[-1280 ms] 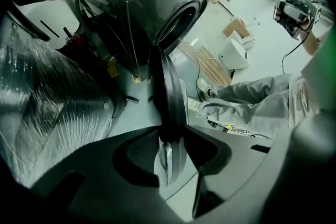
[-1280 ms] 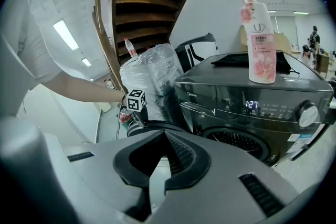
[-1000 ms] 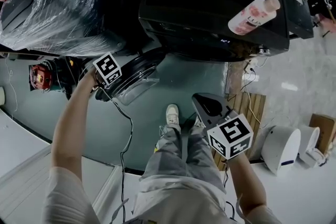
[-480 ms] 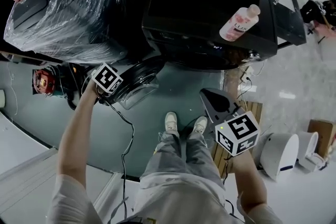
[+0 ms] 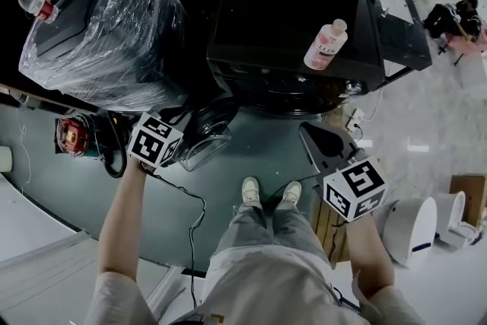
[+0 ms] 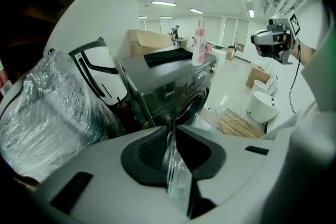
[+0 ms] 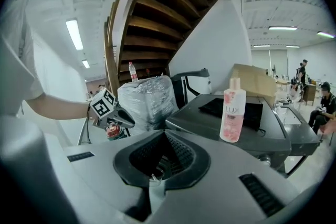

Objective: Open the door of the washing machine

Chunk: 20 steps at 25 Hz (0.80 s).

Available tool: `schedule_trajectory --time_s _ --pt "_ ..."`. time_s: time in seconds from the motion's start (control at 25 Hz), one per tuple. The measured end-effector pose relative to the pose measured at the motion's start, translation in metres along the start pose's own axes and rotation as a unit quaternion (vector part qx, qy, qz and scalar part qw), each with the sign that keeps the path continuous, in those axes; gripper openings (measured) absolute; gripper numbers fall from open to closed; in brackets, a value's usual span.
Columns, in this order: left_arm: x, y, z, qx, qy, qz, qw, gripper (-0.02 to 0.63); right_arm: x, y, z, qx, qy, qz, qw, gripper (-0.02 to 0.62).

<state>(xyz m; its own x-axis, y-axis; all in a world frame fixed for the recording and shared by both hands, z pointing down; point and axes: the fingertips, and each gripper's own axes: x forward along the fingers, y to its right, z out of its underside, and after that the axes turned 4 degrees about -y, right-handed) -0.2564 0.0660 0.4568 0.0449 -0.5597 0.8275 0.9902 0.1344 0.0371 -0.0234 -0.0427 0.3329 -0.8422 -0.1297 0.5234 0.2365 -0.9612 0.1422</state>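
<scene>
Clear plastic wrap covers the bulky appliance [image 5: 106, 19] at the far left, which plays no part here. Next comes your left gripper [image 6: 172, 132]. Its jaws have just been closing and now stand almost together with a thin slit between them, gripping nothing that can be made out. Something glassy glints in that slit, but you cannot tell what it is.

Just to the right of that gripper in the head view is the door [image 5: 204, 135]. It already stands swung out from the front of the washing machine [image 5: 293, 19], down toward your feet. It seems to run from the machine out toward your left side, with its free edge nearest the left gripper. The marker cube hides whether the two touch.

Further right, a pink bottle [image 5: 326, 44] lies on the machine's top. Your right gripper [image 7: 160, 136] is rightmost, its jaws pressed together and empty, well apart from the door.

The opening looks done. If you want the door wider, your left hand is much the nearer, and the door lies just to its right.
</scene>
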Motion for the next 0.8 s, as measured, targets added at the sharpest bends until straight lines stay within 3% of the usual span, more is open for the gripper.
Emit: schedule_trajectory --time_s 0.16,0.32,0.48,0.8 --pt "-0.051 0.021 -0.047 -0.024 0.098 -0.005 0.9949 0.057 -0.028 -0.001 -0.027 -0.020 0.023 0.016 0.999 0.028" --pt "-0.098 0.042 -0.088 -0.011 0.171 -0.020 0.9849 0.054 -0.059 -0.009 -0.062 -0.039 0.065 0.020 0.997 0.028" --pt "-0.140 0.062 -0.123 -0.006 0.248 -0.036 0.9681 0.044 -0.087 -0.018 -0.089 -0.057 0.102 0.024 0.993 0.028" --pt "-0.217 0.101 -0.170 0.040 0.339 -0.074 0.9371 0.025 -0.147 -0.029 -0.132 -0.069 0.179 0.050 0.980 0.028"
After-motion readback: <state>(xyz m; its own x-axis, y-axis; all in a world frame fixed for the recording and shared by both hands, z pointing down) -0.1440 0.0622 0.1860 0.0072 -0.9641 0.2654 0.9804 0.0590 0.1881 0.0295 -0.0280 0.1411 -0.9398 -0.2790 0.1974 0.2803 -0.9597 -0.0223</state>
